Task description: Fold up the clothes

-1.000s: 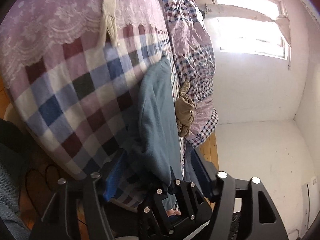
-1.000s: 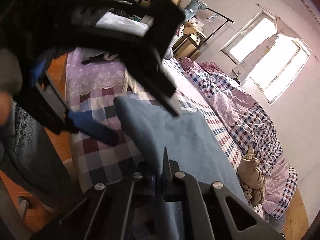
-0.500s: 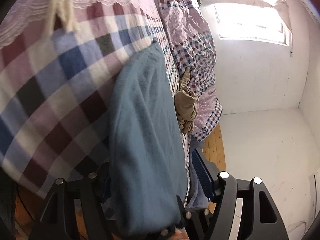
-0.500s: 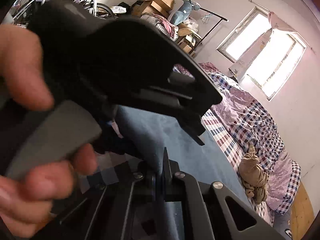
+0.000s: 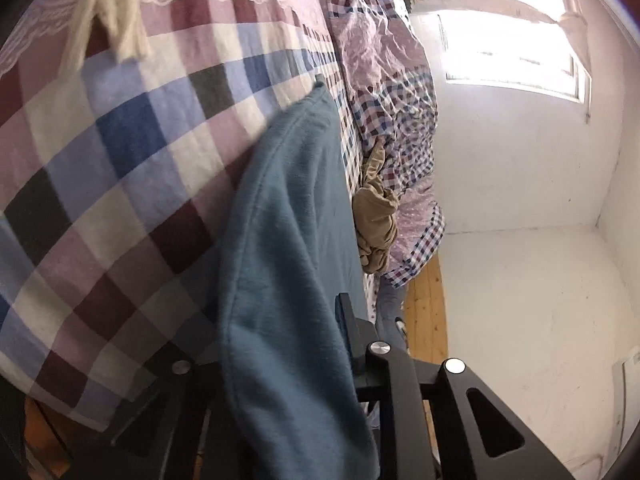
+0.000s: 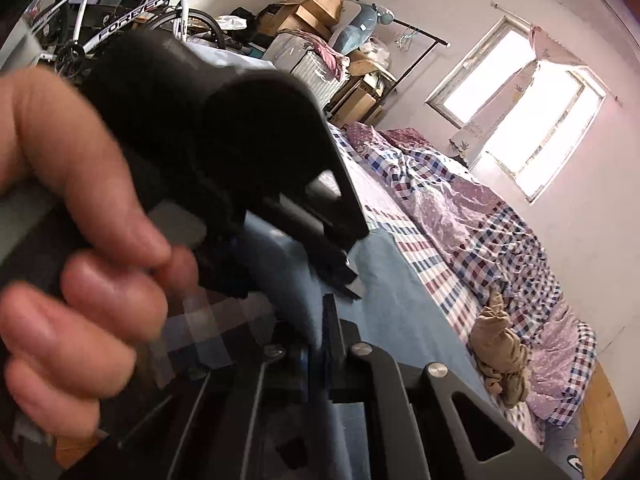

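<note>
A blue-teal garment point(image 5: 288, 240) lies along the checked bedsheet point(image 5: 120, 160), and its near end drapes over my left gripper point(image 5: 332, 316). Only the gripper's right finger point(image 5: 347, 320) shows; cloth hides the other, and the jaws look closed on the fold. In the right wrist view the same garment point(image 6: 392, 304) runs away across the bed. My right gripper point(image 6: 326, 320) is shut, pinching its near edge. A hand point(image 6: 80, 240) holds the left gripper point(image 6: 340, 276) just above and ahead of my right one.
A crumpled beige garment point(image 6: 500, 348) lies beyond the blue one, beside a rumpled checked quilt point(image 6: 480, 208). A white bicycle point(image 6: 132, 20) and stacked boxes point(image 6: 316, 4) stand behind the bed. Wooden floor point(image 5: 428, 312) shows past the bed's end.
The left gripper has come in over the garment's near fold and its jaws have narrowed onto the cloth. In the right wrist view the hand and left gripper fill more of the frame.
</note>
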`<act>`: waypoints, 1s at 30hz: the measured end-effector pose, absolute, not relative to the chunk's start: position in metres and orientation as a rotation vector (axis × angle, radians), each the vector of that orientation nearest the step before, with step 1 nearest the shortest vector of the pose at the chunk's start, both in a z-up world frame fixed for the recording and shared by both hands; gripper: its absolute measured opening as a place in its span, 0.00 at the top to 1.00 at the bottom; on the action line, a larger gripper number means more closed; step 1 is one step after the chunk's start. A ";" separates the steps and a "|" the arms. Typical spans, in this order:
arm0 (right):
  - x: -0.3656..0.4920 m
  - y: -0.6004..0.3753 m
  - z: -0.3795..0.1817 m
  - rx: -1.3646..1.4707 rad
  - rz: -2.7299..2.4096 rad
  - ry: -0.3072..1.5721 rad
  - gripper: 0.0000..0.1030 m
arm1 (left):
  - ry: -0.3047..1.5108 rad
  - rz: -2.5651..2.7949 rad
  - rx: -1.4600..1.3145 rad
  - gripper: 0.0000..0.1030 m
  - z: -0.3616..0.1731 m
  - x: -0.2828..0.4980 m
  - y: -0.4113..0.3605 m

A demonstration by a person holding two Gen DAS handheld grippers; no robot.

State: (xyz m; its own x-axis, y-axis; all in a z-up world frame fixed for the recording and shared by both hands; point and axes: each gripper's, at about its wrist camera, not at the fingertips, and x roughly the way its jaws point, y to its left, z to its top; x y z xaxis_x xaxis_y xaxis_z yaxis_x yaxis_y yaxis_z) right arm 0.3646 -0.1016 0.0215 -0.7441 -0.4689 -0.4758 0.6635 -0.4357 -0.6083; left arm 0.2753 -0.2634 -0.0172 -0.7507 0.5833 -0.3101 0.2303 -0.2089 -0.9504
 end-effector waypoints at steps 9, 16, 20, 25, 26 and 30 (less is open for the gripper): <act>0.352 -0.071 0.008 0.339 -2.335 1.147 0.48 | -1.739 2.059 -0.920 0.93 0.001 0.274 -0.259; 0.338 -0.046 -0.003 0.377 -2.461 1.216 0.41 | -1.742 2.054 -0.903 0.93 0.014 0.273 -0.260; 0.319 -0.023 -0.003 0.427 -2.544 1.224 0.41 | -1.690 2.110 -0.860 0.94 0.029 0.271 -0.260; 0.300 0.015 -0.006 0.488 -2.589 1.285 0.41 | -1.702 2.099 -0.837 0.94 0.035 0.268 -0.262; 0.297 0.023 -0.007 0.499 -2.595 1.301 0.41 | -1.704 2.098 -0.838 0.94 0.035 0.267 -0.261; 0.292 0.066 -0.017 0.547 -2.607 1.400 0.41 | -1.710 2.099 -0.835 0.94 0.037 0.262 -0.261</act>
State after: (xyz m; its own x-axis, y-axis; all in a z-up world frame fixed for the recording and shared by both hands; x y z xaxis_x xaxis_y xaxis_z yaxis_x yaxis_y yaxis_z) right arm 0.2918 0.0656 -0.0174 -0.9255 0.0543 -0.3748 0.2824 -0.5604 -0.7786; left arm 0.2624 -0.2612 0.0369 -0.7834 0.5721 -0.2430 0.1225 -0.2412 -0.9627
